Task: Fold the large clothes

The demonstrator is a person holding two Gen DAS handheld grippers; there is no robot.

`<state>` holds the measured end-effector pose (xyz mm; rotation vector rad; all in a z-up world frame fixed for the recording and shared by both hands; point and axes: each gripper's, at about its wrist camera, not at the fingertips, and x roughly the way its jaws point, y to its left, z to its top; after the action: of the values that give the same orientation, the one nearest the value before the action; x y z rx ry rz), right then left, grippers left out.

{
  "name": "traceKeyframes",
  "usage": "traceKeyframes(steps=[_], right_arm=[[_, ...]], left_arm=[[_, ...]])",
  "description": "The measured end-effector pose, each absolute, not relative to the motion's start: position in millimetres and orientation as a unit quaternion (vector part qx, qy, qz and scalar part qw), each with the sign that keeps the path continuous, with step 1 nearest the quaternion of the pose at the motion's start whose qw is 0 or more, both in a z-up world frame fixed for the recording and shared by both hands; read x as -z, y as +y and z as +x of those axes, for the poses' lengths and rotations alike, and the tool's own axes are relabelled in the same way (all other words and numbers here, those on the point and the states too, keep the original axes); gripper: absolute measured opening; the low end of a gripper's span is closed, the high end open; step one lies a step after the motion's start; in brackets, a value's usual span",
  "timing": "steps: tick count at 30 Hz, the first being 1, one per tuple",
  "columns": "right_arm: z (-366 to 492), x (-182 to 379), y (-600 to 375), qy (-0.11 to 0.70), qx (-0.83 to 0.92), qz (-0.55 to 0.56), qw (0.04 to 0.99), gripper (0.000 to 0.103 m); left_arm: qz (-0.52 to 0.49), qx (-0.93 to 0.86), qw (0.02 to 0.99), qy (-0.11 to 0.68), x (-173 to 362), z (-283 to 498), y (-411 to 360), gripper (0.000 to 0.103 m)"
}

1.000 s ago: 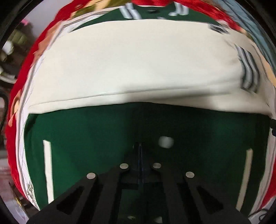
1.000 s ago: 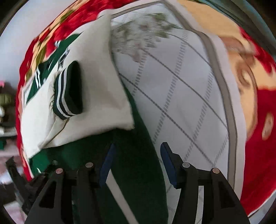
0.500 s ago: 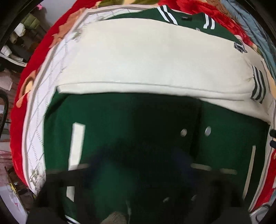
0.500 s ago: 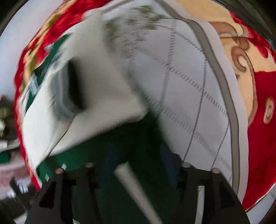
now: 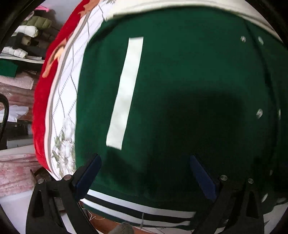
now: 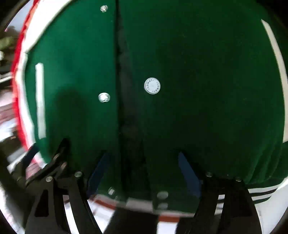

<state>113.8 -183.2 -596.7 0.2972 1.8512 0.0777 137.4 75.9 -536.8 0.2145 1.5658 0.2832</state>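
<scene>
Green jacket (image 5: pixel 180 86) lies flat, front up, on a white patterned sheet (image 5: pixel 61 100) over a red blanket (image 5: pixel 40 111). No real containers in view; only open shelves (image 5: pixel 19 45) at far left of the left wrist view, holding stacked folded textiles: puffy olive and white pieces, something green, pink cloth lower down.

Left gripper (image 5: pixel 144 171) points steeply down over the jacket's lower left panel, jaws spread wide, released, nothing between the blue pads (image 5: pixel 90 172). Pads hover just above the fabric near the striped hem (image 5: pixel 140 210). White pocket stripe (image 5: pixel 126 90) sits ahead of the left finger. Cream sleeve (image 5: pixel 180 3) folded across the top edge of frame.

Right gripper (image 6: pixel 144 171) is over the centre placket (image 6: pixel 122 90), jaws opening, no cloth pinched; the front opening runs between the fingers. Round snap button (image 6: pixel 152 85) on the right panel, socket snap (image 6: pixel 104 97) on the left panel. Some motion blur here.

Edges: jacket's left side edge runs close to the sheet border, sheet strip narrow there, then red blanket, then drop-off to the room. Hem lies close to the near edge of the sheet; a strip of brownish surface (image 5: pixel 108 223) shows below it. Free room: the jacket top is unobstructed; the left gripper's frame shows at lower left of the right wrist view, close beside the right one.
</scene>
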Motion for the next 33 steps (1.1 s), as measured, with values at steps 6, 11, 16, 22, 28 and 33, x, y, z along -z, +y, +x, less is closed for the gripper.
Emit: traceKeyframes(steps=[6,11,16,22,28,33], right_arm=[[109.4,576.6,-186.0,0.778,0.02,0.132,0.613,0.012],[107.3,554.4,-145.7,0.772,-0.046,0.088,0.627,0.012],[116.9,581.1,-143.5,0.799,-0.086,0.096,0.587,0.021],[132.5,532.6,-218.0,0.756,-0.121,0.161,0.622,0.067],[141.1,490.5,-363.6,0.731,-0.06,0.18,0.656,0.09],[136.5,489.9,-462.5,0.732,-0.023,0.166,0.66,0.09]], left_arm=[[0.068,-0.11,0.708,0.694,530.5,127.7,84.7,0.1],[0.051,-0.113,0.713,0.69,529.9,122.4,108.2,0.1],[0.038,-0.123,0.715,0.687,521.6,120.7,129.3,0.1],[0.059,-0.145,0.752,0.64,474.1,129.4,117.7,0.1],[0.11,-0.171,0.773,0.601,443.7,133.2,46.5,0.1],[0.182,-0.188,0.757,0.598,450.6,113.7,-67.5,0.1]])
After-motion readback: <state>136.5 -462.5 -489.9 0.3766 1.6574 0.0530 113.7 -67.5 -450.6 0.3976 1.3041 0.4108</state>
